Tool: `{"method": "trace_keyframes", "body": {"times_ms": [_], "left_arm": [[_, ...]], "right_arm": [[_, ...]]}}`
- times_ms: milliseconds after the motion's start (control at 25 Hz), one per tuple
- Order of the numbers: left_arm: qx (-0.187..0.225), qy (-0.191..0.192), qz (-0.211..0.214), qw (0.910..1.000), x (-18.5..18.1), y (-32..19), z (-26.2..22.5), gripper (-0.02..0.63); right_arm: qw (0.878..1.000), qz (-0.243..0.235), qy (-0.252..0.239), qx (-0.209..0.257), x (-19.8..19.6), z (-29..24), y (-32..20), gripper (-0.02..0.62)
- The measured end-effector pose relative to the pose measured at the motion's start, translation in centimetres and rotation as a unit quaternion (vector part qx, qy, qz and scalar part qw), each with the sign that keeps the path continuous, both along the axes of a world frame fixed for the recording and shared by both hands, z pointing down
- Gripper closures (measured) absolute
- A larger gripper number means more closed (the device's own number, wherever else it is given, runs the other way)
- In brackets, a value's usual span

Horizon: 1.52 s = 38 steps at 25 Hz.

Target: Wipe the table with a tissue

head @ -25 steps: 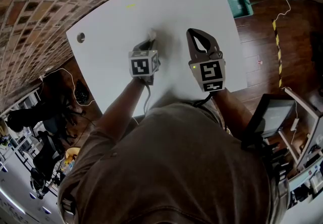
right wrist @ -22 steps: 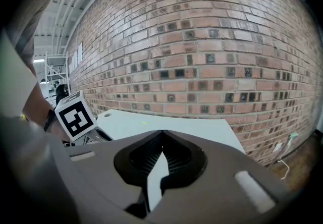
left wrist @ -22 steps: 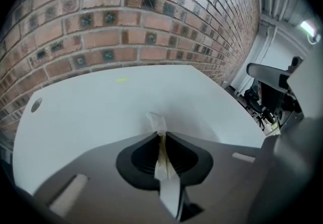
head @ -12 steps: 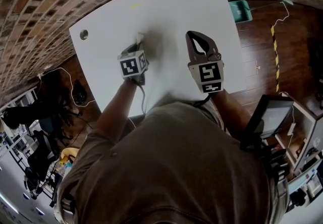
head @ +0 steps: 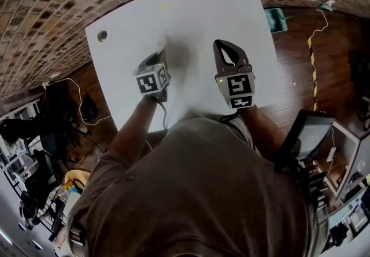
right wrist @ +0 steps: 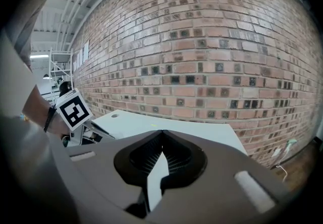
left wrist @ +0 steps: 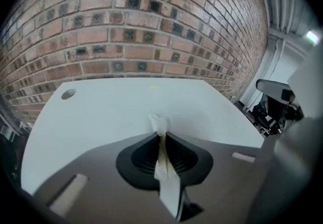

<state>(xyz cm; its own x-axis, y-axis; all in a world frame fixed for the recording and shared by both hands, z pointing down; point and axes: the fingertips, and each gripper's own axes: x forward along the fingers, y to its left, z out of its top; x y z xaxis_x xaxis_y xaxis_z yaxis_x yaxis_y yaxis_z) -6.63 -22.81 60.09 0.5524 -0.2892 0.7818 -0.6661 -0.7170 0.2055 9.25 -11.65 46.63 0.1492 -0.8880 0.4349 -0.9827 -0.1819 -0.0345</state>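
Head view, table (head: 202, 7): white top with a round hole (head: 102, 35) near its far left corner and a small yellow mark (head: 163, 6) near the far edge; a brick wall runs behind it
Head view, left gripper (head: 164, 48): low over the middle of the table, left of centre, jaws pointing away from the person, marker cube (head: 152, 81) at its back
Head view, tissue (head: 168, 41): a small white tuft at the left gripper's tips, over the table's middle; whether it touches the top cannot be told
Head view, right gripper (head: 223, 45): beside the left one and apart from it, over the table's right half, tips drawn to one point
Head view, floor: dark wood, with a green bin (head: 276, 18) just off the table's right edge
Left gripper view, jaws: pressed together on the tissue (left wrist: 158, 122), which runs as a thin white strip between the pads and sticks out past the tips
Left gripper view, surroundings: the table (left wrist: 111, 107) stretches ahead to the brick wall (left wrist: 126, 31), with the hole (left wrist: 68, 94) far left
Right gripper view, jaws: tips meet at one point (right wrist: 161, 132) with nothing between them; only a bare white slit shows further back
Right gripper view, surroundings: the table (right wrist: 136, 119) lies ahead and to the left, and the left gripper's marker cube (right wrist: 74, 108) shows at the left
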Motion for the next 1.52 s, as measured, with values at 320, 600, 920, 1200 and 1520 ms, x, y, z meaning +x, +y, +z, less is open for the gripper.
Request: {"method": "trace_keyframes", "body": {"times_ms": [320,600,920,1200,1520], "left_arm": [[0.019,0.063,-0.012,0.9978,-2.9,0.5,-3.6,0.575],[0.043,0.101,-0.008,0.9939,-4.0,0.1,-6.5,0.575],[0.061,0.133,-0.017,0.9891,-5.7,1.7,-8.6,0.575],[0.077,0.143,-0.059,0.9849,-6.9,4.6,-10.3,0.575],[0.097,0.151,-0.089,0.9797,-7.7,10.5,-11.6,0.575]], "right_arm": [[1.0,0.003,0.013,0.003,-3.5,-0.7,0.9,0.581],[1.0,0.016,0.024,-0.004,-4.7,-1.0,1.5,0.581],[1.0,0.017,0.026,-0.003,-6.4,-1.8,2.9,0.581],[0.999,-0.027,0.023,0.016,-7.4,-2.6,4.7,0.581],[0.998,-0.048,0.015,0.024,-6.6,-2.1,10.4,0.581]]}}
